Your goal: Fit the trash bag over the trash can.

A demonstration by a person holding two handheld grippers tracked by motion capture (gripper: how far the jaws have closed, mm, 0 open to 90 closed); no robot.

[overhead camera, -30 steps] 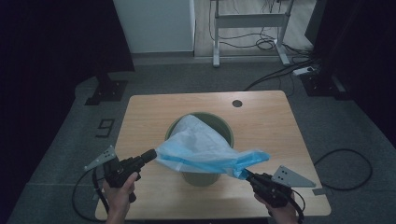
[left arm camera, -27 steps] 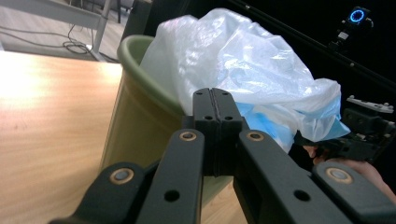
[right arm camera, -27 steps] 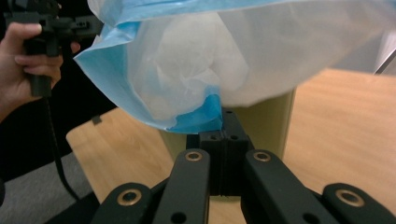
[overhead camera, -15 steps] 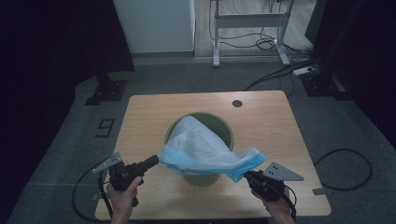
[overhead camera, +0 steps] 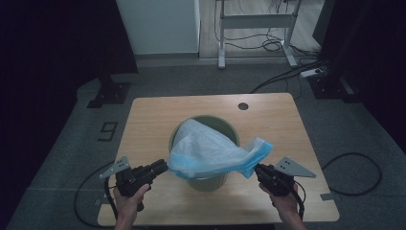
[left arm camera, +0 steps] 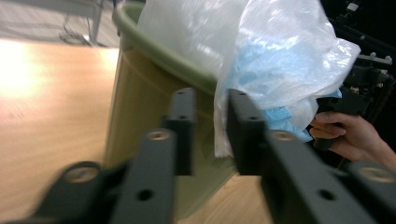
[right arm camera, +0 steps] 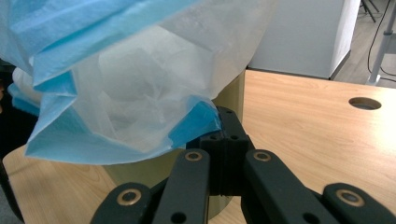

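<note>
— Where do you have the hands?

— Both low at the near edge of the table (overhead camera: 148,120). My left hand (overhead camera: 128,200) comes in from the near left, its left gripper (overhead camera: 162,167) pointed right and away toward the bin (overhead camera: 207,180). My right hand (overhead camera: 284,201) sits near right, its right gripper (overhead camera: 258,168) aimed left at the bag's corner.

— And the bag?

— The bag (overhead camera: 210,151), clear with a blue edge, sits in the green bin at the table's middle and spills over the near rim.

— What are the tongs doing?

— In the right gripper view the jaws are clenched on the blue edge of the bag. In the left gripper view the jaws stand apart with a gap, the bag's hanging edge just beside the right-hand jaw.
</note>
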